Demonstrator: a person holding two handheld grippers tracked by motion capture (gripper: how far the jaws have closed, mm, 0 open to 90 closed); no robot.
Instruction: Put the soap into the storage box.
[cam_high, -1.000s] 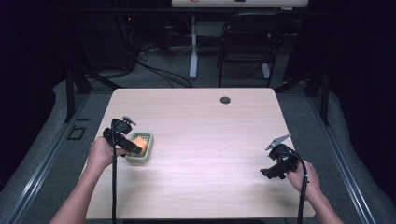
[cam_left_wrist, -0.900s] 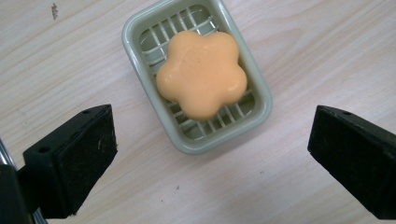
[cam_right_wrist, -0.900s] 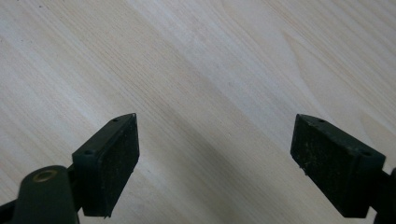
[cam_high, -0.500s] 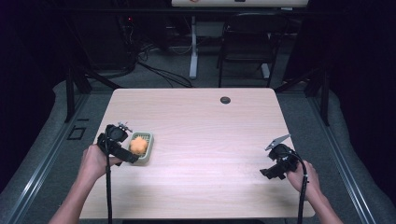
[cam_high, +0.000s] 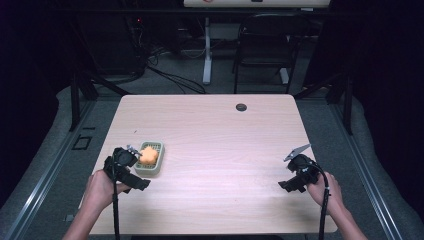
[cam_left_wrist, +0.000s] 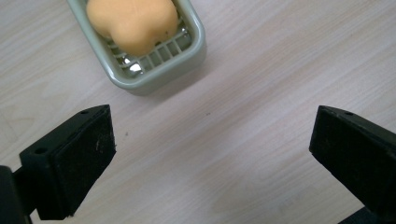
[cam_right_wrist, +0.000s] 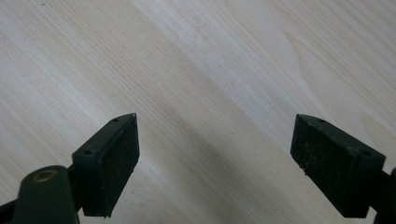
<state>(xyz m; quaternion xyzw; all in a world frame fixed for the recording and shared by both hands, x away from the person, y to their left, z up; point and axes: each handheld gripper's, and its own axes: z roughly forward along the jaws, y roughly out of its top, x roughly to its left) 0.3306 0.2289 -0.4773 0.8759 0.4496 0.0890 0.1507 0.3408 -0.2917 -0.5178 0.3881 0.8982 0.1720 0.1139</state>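
Where the pale wood-grain surface meets its left edge, a small rectangular soap dish of grey-green plastic sits flat, with rounded corners and a slotted grid floor. An orange soap bar, smooth and lobed like a heart, lies inside the dish on the grid. The left gripper hangs just beside the dish's near end, its jaws spread wide and holding nothing; in the left gripper view the matte black rectangular pads flank bare wood below the dish and soap. The right gripper is well apart near the right edge, jaws likewise released over bare grain. A round dark grommet marks the far side.
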